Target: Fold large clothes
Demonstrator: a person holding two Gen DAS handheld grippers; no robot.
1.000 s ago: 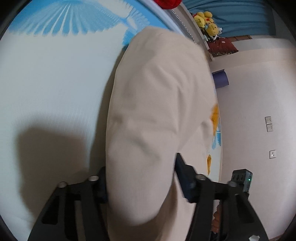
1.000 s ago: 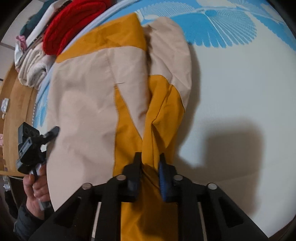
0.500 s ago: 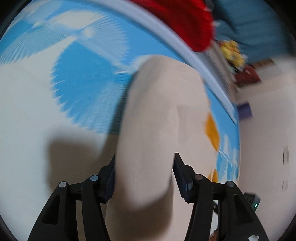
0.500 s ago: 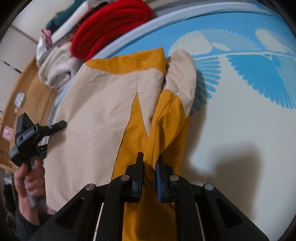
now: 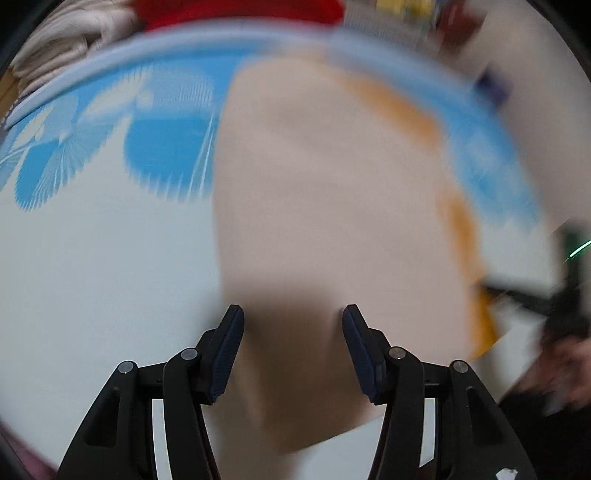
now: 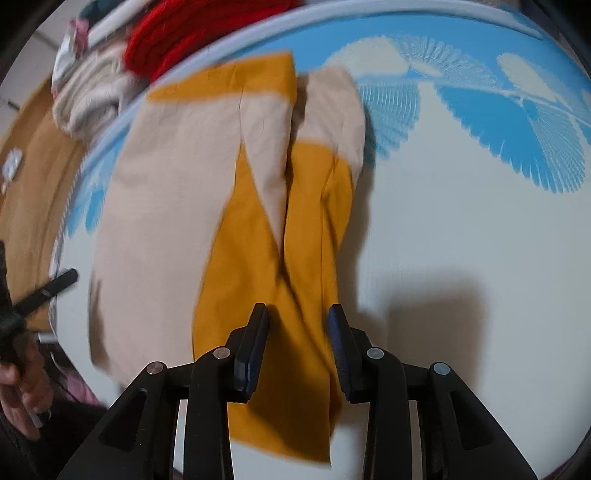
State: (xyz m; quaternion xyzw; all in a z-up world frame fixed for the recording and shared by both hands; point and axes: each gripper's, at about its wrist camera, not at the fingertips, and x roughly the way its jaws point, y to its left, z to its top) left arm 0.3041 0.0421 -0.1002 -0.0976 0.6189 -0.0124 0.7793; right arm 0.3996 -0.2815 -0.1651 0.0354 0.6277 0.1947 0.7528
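A large beige and mustard garment (image 6: 173,192) lies folded lengthwise on the bed, its mustard panel (image 6: 251,266) nearest the right gripper. My right gripper (image 6: 297,321) hangs just over that panel. Its jaws are opening, with the cloth lying under the gap and neither pad pressing on it. In the blurred left wrist view the beige side of the garment (image 5: 325,192) is spread below my left gripper (image 5: 291,321). That gripper's jaws are also opening wide, with flat fabric and shadow between them. One finger of the left gripper (image 6: 55,286) shows at the garment's left edge, with a hand (image 6: 22,376) on its handle.
The bed sheet (image 6: 461,221) is pale with blue fan prints. At the bed's far edge lie a red knit (image 6: 184,33) and a pile of cream clothes (image 6: 92,92). A wooden surface (image 6: 33,177) lies beyond the left edge. The right gripper shows as a dark blur (image 5: 535,295).
The right jaws have parted from the mustard fold they were pinching, and it now lies flat. The left jaws have widened off the beige bundle, and that gripper has risen and swung.
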